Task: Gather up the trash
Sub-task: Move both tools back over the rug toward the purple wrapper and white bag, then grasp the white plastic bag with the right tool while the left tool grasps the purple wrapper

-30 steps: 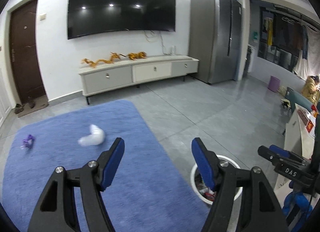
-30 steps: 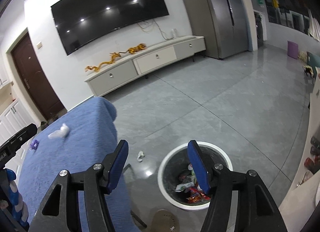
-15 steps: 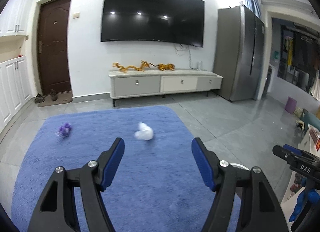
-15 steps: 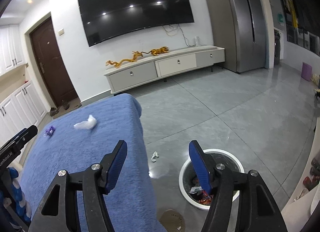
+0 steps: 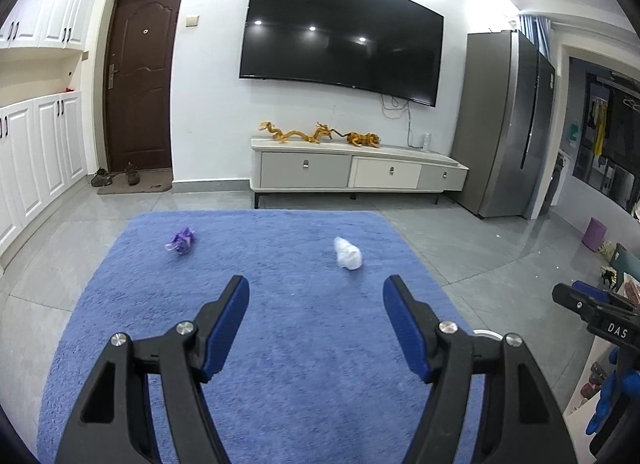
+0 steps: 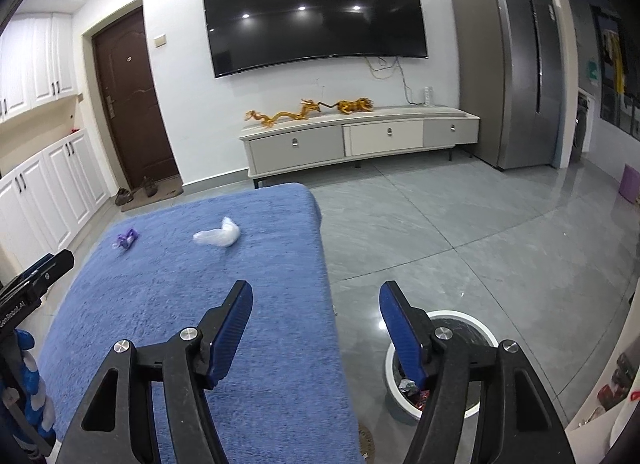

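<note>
A crumpled white wad (image 5: 347, 253) and a crumpled purple wrapper (image 5: 181, 240) lie on a blue cloth surface (image 5: 280, 344). Both also show in the right wrist view, the white wad (image 6: 218, 235) and the purple wrapper (image 6: 126, 238). My left gripper (image 5: 316, 292) is open and empty, above the cloth, short of the white wad. My right gripper (image 6: 316, 296) is open and empty, over the cloth's right edge. A white-rimmed trash bin (image 6: 456, 318) with wrappers inside stands on the floor below the right gripper.
A low TV cabinet (image 5: 356, 172) with golden dragon figures stands against the far wall under a large TV. A grey fridge (image 5: 508, 124) stands at the right, a brown door (image 5: 140, 84) at the left. The grey tiled floor (image 6: 460, 232) lies to the right of the cloth.
Both views have swung left and up. The bin has slid toward the lower right, and the white wad and purple wrapper now sit nearer the middle of the left view. Both grippers stay open.
</note>
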